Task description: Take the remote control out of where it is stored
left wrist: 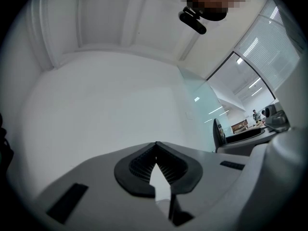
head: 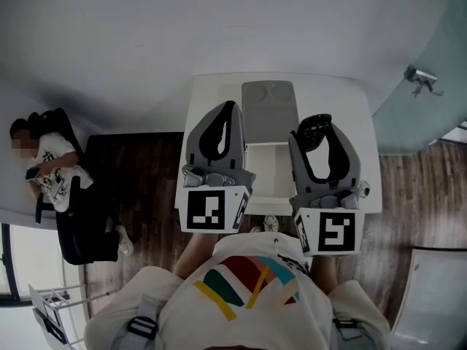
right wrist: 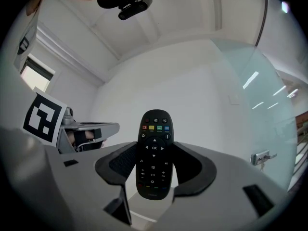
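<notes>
The black remote control (right wrist: 154, 129), its coloured buttons facing the camera, stands upright between the pads of my right gripper (right wrist: 154, 154), which is shut on its lower half. In the head view the remote control (head: 316, 129) sticks up from the right gripper (head: 318, 138) over the right part of the white table (head: 353, 115). My left gripper (head: 228, 114) hangs over the table's left part. In the left gripper view its fingertips (left wrist: 155, 147) meet with nothing between them, and it faces a bare white wall.
An open white compartment (head: 268, 172) lies between the two grippers, with a grey flat panel (head: 270, 111) behind it. A person sits on a dark chair (head: 51, 168) at the far left. A frosted glass wall with a door handle (head: 421, 79) stands on the right.
</notes>
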{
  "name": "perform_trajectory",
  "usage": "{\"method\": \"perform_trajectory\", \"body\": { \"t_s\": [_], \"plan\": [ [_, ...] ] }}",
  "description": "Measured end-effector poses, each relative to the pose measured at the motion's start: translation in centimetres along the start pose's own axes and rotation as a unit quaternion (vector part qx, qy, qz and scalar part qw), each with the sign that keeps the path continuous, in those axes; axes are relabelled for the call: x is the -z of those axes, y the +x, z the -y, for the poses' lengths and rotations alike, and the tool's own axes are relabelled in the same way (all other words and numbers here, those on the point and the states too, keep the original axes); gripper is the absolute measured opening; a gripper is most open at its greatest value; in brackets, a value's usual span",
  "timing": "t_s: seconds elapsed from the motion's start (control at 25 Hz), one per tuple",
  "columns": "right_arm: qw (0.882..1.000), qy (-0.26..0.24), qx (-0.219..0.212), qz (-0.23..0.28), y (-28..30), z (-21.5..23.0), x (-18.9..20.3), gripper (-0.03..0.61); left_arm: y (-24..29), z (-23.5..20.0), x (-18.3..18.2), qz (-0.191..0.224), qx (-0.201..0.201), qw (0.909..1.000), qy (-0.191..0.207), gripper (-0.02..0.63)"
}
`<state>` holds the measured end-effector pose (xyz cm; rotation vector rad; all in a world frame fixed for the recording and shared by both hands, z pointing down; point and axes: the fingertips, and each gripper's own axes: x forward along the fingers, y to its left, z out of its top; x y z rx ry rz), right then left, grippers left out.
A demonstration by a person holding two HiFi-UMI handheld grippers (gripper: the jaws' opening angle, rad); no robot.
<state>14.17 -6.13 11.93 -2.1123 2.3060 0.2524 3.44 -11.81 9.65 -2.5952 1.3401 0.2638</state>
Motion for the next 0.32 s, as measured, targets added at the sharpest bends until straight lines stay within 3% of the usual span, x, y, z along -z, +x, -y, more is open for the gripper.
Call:
{"method": "perform_trajectory", "body": {
  "t_s": [0.32],
  "plan": [
    [1.0, 0.004, 0.014, -0.011, 0.71, 0.58, 0.31, 0.241, 0.7, -0.41, 0.19, -0.001, 0.004, 1.0, -0.005, 0.006]
  ]
}}
